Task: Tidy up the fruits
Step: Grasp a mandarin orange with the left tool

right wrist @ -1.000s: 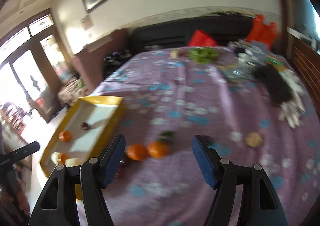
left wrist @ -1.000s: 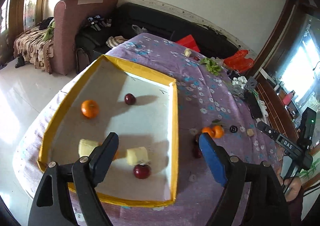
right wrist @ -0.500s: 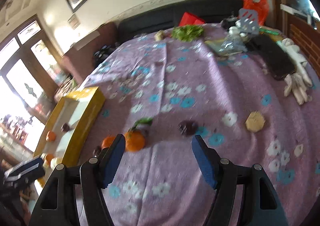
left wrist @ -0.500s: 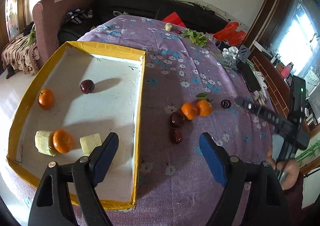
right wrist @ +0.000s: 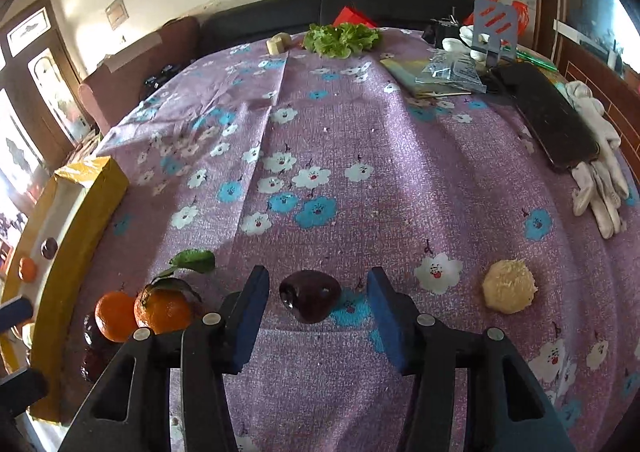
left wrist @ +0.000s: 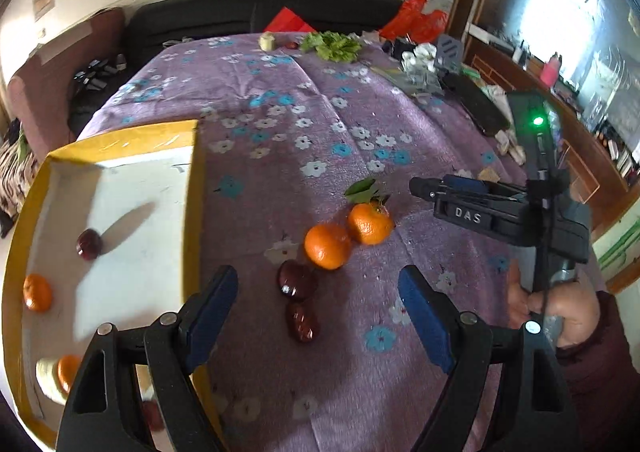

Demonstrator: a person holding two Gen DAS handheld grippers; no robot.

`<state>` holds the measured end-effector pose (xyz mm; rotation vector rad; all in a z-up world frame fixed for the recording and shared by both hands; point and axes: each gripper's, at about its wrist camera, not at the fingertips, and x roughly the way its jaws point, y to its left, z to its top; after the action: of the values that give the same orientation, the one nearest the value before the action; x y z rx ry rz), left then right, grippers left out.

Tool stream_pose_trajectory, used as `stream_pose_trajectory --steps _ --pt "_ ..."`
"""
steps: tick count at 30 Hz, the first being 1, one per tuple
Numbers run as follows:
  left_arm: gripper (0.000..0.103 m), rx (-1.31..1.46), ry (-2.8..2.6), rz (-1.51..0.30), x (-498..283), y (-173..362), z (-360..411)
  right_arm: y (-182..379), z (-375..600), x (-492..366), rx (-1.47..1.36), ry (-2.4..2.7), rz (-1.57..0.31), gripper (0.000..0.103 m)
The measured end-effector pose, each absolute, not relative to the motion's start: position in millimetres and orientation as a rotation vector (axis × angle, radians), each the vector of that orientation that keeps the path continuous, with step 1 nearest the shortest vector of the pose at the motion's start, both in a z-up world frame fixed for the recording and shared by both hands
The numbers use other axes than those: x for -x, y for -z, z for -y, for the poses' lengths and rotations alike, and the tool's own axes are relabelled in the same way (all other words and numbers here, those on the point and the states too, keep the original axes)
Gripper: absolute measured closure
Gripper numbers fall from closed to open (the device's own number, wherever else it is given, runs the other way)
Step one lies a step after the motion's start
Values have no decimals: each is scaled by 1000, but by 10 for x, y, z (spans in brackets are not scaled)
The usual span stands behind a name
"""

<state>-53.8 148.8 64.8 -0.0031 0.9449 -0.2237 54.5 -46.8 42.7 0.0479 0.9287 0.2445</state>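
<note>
The right gripper (right wrist: 316, 292) has swung in, jaws spread around the dark red round plum (right wrist: 310, 295) on the purple floral tablecloth (right wrist: 360, 132). The left gripper (left wrist: 316, 308), also spread, has left the yellow-rimmed tray (left wrist: 192, 180), hovering above loose fruit.

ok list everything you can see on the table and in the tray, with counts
oranges on cloth: 2, orange, touching, one with leaves
dark fruits by oranges: 2, dark red, near the tray
dark fruit: 1, between right jaws, not gripped
tray: 1, yellow rim, white floor, holds oranges, dark fruit, pale chunk
pale lump: 1, yellowish, right of gripper
lettuce: 1, green, far edge
white gloves: right edge
tablecloth: purple, flowered
left gripper: open, empty
right gripper: open
</note>
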Motion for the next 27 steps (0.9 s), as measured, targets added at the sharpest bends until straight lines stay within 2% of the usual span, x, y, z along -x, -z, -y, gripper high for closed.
stream_pose_trajectory --steps 2,5,8,9,10,11,12,13,21,27 --pt "21 -14 237 -969 405 -569 -1421 -413 461 -536 -32 -245 -916 51" --pt "22 -32 241 -1004 243 -428 -1364 -406 439 -508 7 -251 -906 70" --pt "23 -44 243 -1032 147 -316 -1308 -403 461 -510 -10 -261 -908 70" --pt "29 -53 243 -1039 130 -287 -1281 -405 473 -505 -19 -264 -908 70" --pt "40 -72 244 -1049 117 -250 -1240 -409 487 -499 -28 -265 -906 70" --pt "42 -115 218 -1040 125 -230 -1204 -412 494 -493 -36 -266 -905 70" --pt "57 -159 189 -1027 133 -217 -1167 -415 504 -485 -44 -268 -904 70" --pt "67 -203 165 -1010 145 -215 -1131 -418 510 -477 -50 -270 -903 70" --pt "69 -85 184 -923 315 -488 -1256 -437 528 -447 -58 -244 -884 70" --pt "69 79 164 -846 674 -860 -1681 -570 562 -368 -78 -243 -827 70"
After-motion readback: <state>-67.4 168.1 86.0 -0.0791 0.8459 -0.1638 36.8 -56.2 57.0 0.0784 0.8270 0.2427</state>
